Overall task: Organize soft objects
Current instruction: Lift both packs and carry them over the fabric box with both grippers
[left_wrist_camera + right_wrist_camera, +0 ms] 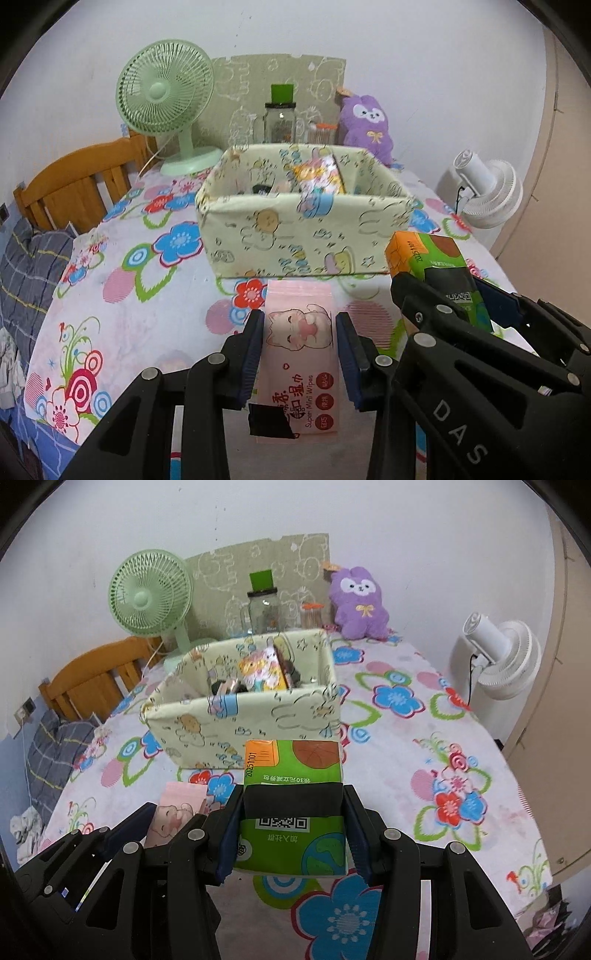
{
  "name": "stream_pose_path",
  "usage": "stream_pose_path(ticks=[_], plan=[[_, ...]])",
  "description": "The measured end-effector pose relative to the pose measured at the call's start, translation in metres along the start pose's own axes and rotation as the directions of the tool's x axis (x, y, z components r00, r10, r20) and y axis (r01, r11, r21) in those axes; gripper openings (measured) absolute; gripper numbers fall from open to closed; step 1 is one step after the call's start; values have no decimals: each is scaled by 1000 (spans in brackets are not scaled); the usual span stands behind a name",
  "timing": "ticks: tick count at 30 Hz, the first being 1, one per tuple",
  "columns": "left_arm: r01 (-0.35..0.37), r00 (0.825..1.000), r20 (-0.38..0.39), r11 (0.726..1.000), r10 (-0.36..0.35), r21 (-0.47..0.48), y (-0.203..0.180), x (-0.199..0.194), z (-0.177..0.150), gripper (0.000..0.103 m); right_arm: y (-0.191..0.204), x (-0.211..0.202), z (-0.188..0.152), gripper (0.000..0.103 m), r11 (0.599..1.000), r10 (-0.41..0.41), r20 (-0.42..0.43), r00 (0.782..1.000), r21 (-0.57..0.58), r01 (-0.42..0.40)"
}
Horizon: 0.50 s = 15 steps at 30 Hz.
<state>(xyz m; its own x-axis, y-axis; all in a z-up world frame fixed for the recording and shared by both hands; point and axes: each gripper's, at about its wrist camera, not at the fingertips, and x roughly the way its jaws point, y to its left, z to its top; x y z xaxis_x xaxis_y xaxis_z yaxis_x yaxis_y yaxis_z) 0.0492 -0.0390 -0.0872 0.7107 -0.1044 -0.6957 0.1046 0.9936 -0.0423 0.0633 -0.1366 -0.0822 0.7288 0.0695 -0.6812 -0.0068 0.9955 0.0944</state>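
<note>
A worktop [498,746] draped in a flowered cloth is standing against a white wall, carrying a pale cartoon-print storage box [295,236], a green fan [166,99] and a purple plush [360,602]. The left gripper [299,350] is pinching a pink wipes pack [299,332] between its fingers, in front of the box. The right gripper [291,834] is pinching a green tissue pack [295,775] just beside it.

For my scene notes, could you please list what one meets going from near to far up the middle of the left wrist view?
Left gripper shut on the pink wipes pack → fabric storage box → glass jar → patterned board against the wall.
</note>
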Motion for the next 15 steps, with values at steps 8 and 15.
stream_pose_path(ticks=[8,15], plan=[[12,999,46,1000,-13,15,-9,-23,14,39,-5,-26,11,54,1000,-7,49,999,8,7],[10,996,90,1000,-12,28,-14,-43,27,39,-6,-46,24,54,1000,-5,89,996,12,4]])
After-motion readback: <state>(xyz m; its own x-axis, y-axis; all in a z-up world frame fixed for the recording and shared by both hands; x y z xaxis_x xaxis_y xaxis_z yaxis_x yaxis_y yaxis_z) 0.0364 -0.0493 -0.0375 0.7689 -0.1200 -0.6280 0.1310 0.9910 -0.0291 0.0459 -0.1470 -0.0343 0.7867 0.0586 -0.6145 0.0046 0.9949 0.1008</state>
